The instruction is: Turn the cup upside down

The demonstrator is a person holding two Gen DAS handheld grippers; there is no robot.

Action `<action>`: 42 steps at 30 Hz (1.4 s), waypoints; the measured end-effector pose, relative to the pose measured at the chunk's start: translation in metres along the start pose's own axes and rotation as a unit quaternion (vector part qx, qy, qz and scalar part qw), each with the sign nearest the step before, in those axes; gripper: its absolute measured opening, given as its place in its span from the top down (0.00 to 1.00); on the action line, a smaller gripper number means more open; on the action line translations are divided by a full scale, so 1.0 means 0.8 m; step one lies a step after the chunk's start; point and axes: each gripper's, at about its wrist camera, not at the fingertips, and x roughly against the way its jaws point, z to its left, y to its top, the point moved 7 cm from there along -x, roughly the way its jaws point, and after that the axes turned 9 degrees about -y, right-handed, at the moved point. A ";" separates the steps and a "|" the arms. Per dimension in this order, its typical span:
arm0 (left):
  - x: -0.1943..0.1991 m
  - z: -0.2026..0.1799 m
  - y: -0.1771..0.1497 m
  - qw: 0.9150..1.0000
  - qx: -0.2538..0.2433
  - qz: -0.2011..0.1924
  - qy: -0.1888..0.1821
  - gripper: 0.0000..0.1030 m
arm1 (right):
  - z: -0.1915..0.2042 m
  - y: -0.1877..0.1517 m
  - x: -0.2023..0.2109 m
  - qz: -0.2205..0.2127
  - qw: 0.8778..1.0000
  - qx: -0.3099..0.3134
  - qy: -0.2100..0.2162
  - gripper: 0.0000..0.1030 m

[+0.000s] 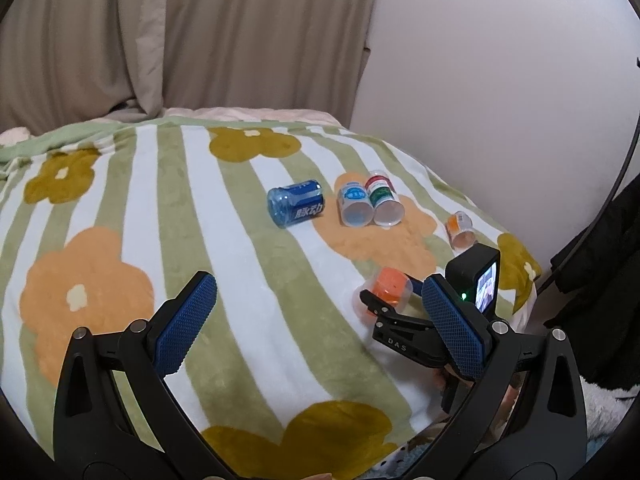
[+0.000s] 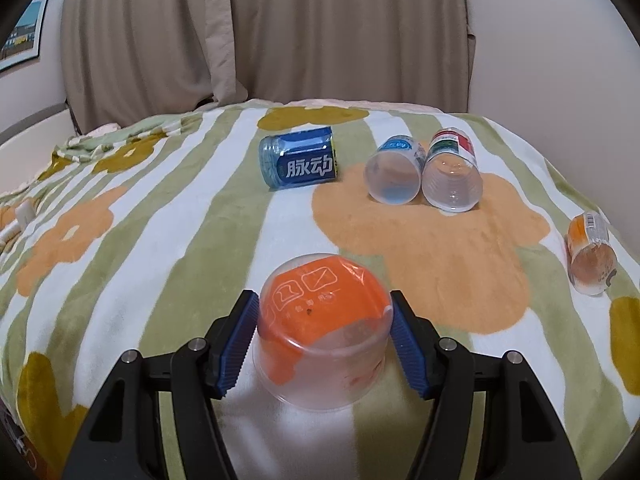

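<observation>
Right gripper (image 2: pixel 323 338) pinches the orange cup (image 2: pixel 320 320), mouth down on the blanket (image 2: pixel 420 248). Thin plastic could buckle, or tip on the soft fabric at release. Left gripper (image 1: pixel 316 326), left of the cup, is spread, empty. Beyond the cup lie a blue cup (image 2: pixel 298 158) and two clear cups (image 2: pixel 424 176).

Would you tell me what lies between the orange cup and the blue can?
Only bare blanket separates cup and can, per the right wrist view.
</observation>
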 end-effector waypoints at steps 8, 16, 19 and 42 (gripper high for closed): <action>-0.005 -0.021 -0.013 0.998 -0.008 0.028 -0.062 0.01 | 0.000 0.010 0.019 -0.012 1.000 -0.023 0.017 0.00; 0.031 -0.030 0.003 0.997 -0.033 -0.033 -0.057 0.01 | -0.017 0.044 0.087 -0.026 0.999 -0.021 0.004 0.01; 0.058 -0.032 0.031 0.995 -0.051 -0.079 -0.031 0.01 | -0.032 0.068 0.136 -0.047 0.998 -0.028 -0.019 0.00; 0.137 -0.134 0.101 0.973 -0.137 -0.185 0.024 0.01 | -0.093 0.115 0.399 -0.171 0.950 -0.109 -0.239 0.00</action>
